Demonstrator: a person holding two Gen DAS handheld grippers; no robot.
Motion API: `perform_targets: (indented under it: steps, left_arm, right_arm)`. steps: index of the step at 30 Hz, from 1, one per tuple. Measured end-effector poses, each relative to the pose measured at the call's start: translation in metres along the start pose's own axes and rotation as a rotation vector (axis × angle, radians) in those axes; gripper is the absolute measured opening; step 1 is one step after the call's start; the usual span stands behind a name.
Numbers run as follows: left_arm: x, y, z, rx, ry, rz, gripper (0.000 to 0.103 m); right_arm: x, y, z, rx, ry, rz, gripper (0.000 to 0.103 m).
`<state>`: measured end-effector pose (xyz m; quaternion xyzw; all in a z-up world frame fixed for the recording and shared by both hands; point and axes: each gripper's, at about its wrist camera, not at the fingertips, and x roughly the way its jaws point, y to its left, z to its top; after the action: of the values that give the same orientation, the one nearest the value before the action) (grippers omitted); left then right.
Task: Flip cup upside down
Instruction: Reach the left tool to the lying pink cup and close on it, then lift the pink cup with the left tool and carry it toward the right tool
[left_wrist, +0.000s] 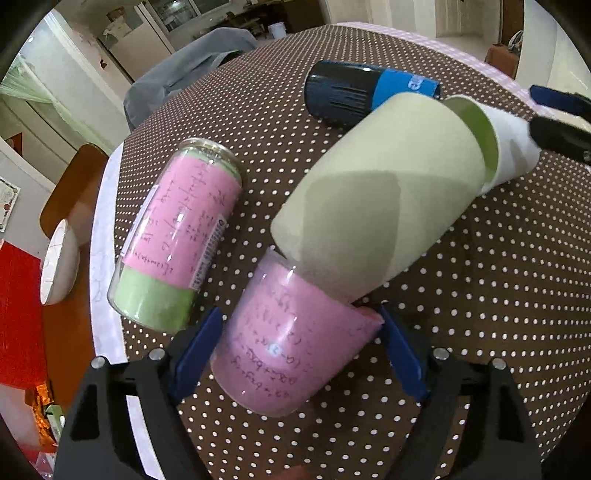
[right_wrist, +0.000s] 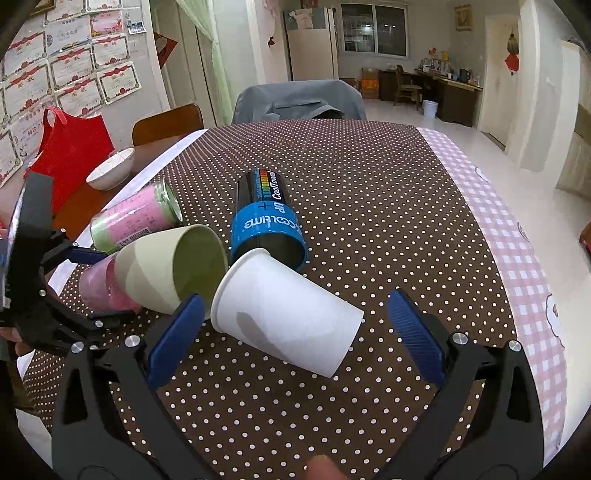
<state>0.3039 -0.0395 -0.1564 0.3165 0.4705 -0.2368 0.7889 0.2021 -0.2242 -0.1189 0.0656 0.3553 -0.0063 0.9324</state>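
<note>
Lying on its side on the brown dotted surface (right_wrist: 369, 192), the white paper cup (right_wrist: 284, 317) points its narrow base toward the green cup (right_wrist: 166, 269) and its wide rim back toward the right gripper (right_wrist: 295, 328); that gripper's blue fingers (right_wrist: 177, 328) stand spread wide, one on each side of the white paper cup, and neither pad is seen pressing it; whether the left pad just touches the cup near its base cannot be told. In the left wrist view the white paper cup (left_wrist: 513, 147) shows only partly, its base tucked at the mouth of the green cup (left_wrist: 373, 206), which also lies tilted on its side; the green cup's base sits at or inside the mouth of a pink cup (left_wrist: 295, 339) with handwriting on its wrap. The left gripper (left_wrist: 299, 350) brackets this pink cup, its blue fingers (left_wrist: 195, 350) close against both sides, apparently pinching it. A pink-and-green jar (left_wrist: 181, 236) lies on its side just beside the pink cup; a black-and-blue cylinder (right_wrist: 266, 218) lies near the white paper cup's base. A white bowl (right_wrist: 110, 170) rests on the wooden table beyond the cloth's edge; a grey-draped chair (right_wrist: 299, 99) stands at the far side.
</note>
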Motion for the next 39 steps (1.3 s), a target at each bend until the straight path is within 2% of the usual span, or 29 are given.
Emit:
perform_targets:
  steps: [5,7,15,22,31,35,39]
  left_arm:
    - [0.004,-0.010,-0.002,0.063,0.013,0.044,0.083]
    - [0.010,-0.007,-0.003,0.051,0.025,0.045,0.067]
    - [-0.002,0.000,-0.012,-0.011,-0.002,0.024,0.065]
    - [-0.025,-0.004,-0.023,-0.090,-0.065,0.018,0.064]
    - [-0.086,-0.047,-0.041,-0.135,-0.191,-0.018,0.064]
    - [-0.105,-0.071,-0.052,-0.110,-0.219,-0.030,0.064]
    - [-0.112,-0.099,-0.062,-0.079,-0.215,-0.035,0.064]
  right_arm:
    - [-0.012,-0.002,-0.006,0.008,-0.015,-0.002,0.097]
    - [-0.015,-0.002,-0.009,0.009,-0.017,-0.004,0.097]
    - [-0.030,0.001,-0.014,0.009,-0.037,-0.007,0.097]
    - [-0.050,0.004,-0.023,0.005,-0.056,-0.016,0.097]
    - [-0.097,0.002,-0.029,0.016,-0.134,-0.030,0.097]
    - [-0.111,0.000,-0.037,0.020,-0.154,-0.020,0.097]
    - [-0.119,-0.006,-0.045,0.031,-0.162,-0.011,0.097]
